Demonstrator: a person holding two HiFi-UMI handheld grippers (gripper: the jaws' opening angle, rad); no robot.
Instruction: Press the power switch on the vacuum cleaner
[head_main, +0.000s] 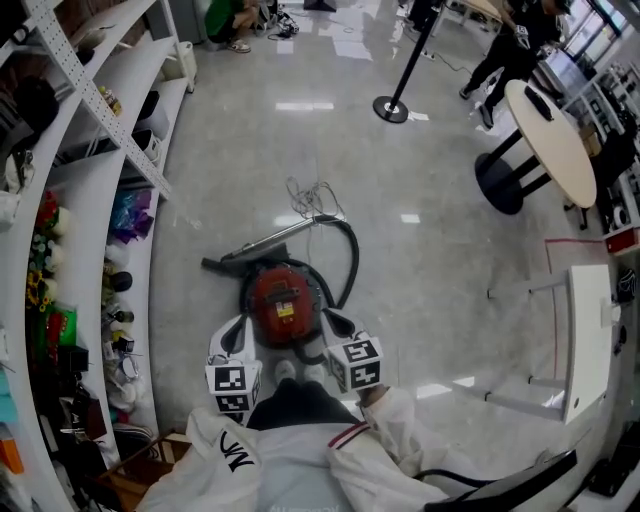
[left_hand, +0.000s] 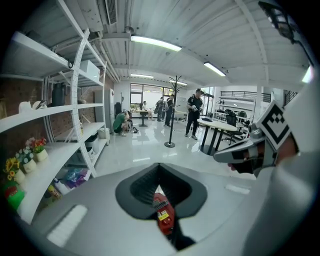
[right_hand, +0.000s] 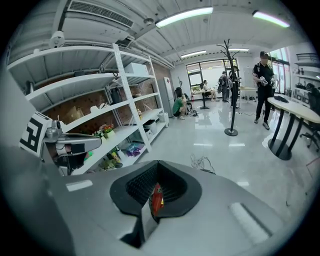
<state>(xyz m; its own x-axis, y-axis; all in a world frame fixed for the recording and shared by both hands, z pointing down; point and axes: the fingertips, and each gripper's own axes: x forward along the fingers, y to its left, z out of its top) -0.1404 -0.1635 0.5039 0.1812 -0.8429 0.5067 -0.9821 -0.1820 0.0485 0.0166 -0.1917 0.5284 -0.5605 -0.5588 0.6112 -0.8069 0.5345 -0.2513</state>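
Note:
A red canister vacuum cleaner (head_main: 280, 303) lies on the grey floor just in front of me, with its black hose (head_main: 350, 250) and wand (head_main: 265, 243) stretching away. My left gripper (head_main: 238, 328) hangs at its left flank and my right gripper (head_main: 330, 322) at its right flank, both just above the body. In the left gripper view the jaws are closed to a narrow slit, and the red vacuum cleaner (left_hand: 162, 212) shows through it. The right gripper view shows the same: closed jaws with a sliver of the vacuum cleaner (right_hand: 156, 197) between them. Neither holds anything. I cannot make out the switch.
White shelving (head_main: 100, 200) full of small items runs along the left. A loose cord (head_main: 305, 195) lies beyond the wand. A stanchion post (head_main: 392, 108) and a round table (head_main: 550, 140) stand further off, a white bench (head_main: 590, 330) at the right. People stand in the distance.

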